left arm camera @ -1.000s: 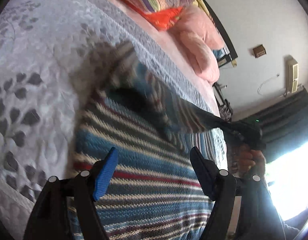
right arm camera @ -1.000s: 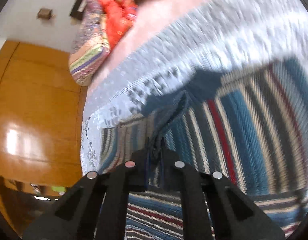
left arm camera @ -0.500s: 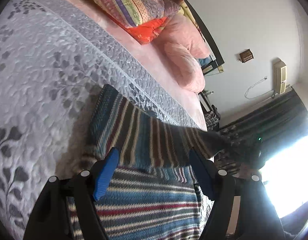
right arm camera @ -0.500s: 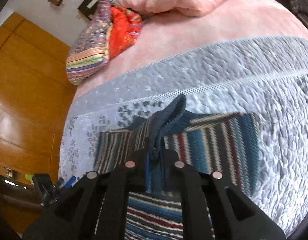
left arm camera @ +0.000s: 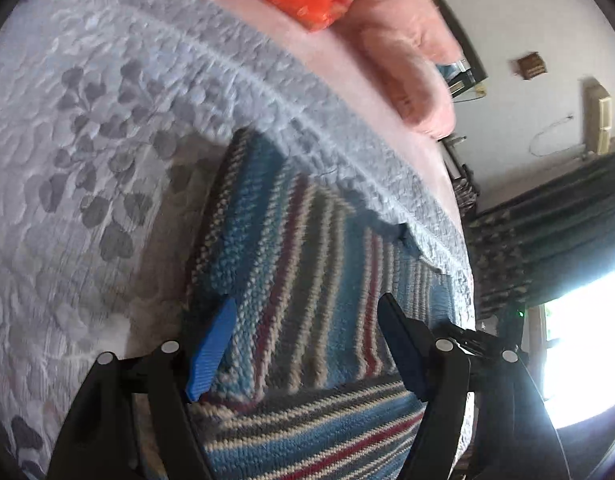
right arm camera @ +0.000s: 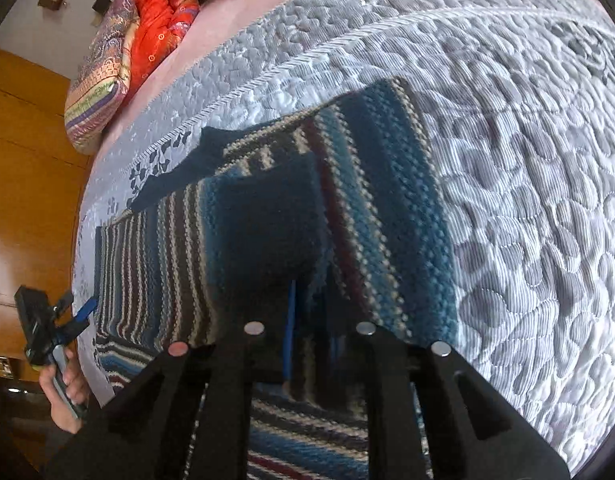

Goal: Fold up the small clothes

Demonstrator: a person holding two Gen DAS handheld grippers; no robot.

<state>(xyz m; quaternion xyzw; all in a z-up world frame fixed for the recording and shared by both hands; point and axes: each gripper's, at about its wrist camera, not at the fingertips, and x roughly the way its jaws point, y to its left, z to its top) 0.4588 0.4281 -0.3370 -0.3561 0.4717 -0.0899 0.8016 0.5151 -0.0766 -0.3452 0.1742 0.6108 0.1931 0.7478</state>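
Note:
A knitted garment [left arm camera: 307, 240] striped in blue, dark red and beige lies on a grey quilted bedspread [left arm camera: 87, 160]. One part is folded flat over the rest, its stripes running crosswise to the layer beneath. My left gripper [left arm camera: 307, 354] is open, its blue pads straddling the near edge of that folded part. In the right wrist view the garment [right arm camera: 267, 220] spreads ahead of my right gripper [right arm camera: 311, 332]. That gripper hovers low over the knit with its jaws slightly parted and one blue pad showing. The left gripper [right arm camera: 79, 312], held by a hand [right arm camera: 63, 392], shows at the far left.
The bedspread [right arm camera: 527, 200] stretches to the right of the garment. A striped and orange pillow [right arm camera: 107, 64] and a pink pillow [left arm camera: 411, 68] lie at the head of the bed. A wooden wardrobe [right arm camera: 23, 160] stands beyond it; a dark curtain [left arm camera: 547, 232] hangs beside a bright window.
My right gripper carried the lifted edge of the garment across, laid it flat on the rest and parted its jaws. The left gripper dropped closer to the fold.

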